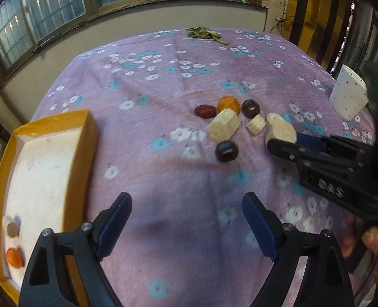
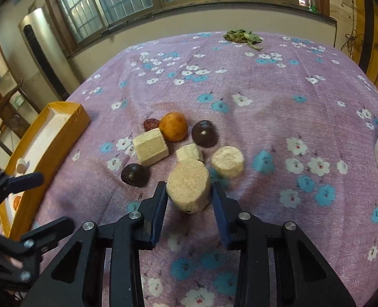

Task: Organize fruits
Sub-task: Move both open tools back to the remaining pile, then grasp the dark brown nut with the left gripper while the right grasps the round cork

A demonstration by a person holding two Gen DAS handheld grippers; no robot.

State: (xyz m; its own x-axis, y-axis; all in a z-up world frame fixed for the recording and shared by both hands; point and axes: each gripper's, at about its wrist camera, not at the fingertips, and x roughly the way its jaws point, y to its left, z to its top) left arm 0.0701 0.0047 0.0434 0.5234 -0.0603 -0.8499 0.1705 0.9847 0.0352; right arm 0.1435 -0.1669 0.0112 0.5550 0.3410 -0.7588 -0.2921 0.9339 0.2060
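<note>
Right gripper (image 2: 189, 199) has its jaws clamped on the pale round chunk (image 2: 189, 189) at the near edge of the counter's fruit pile, left gripper (image 1: 186, 225) gaping empty, so next it probably lifts toward the yellow box (image 2: 48, 138).

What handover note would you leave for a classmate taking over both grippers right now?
Right gripper: shut on a beige cylinder.
Left gripper: open, empty, beside the yellow tray.
In tray: small orange fruit and a few small pieces.
Left on the cloth: orange, red fruit, two dark fruits, three beige blocks.
</note>
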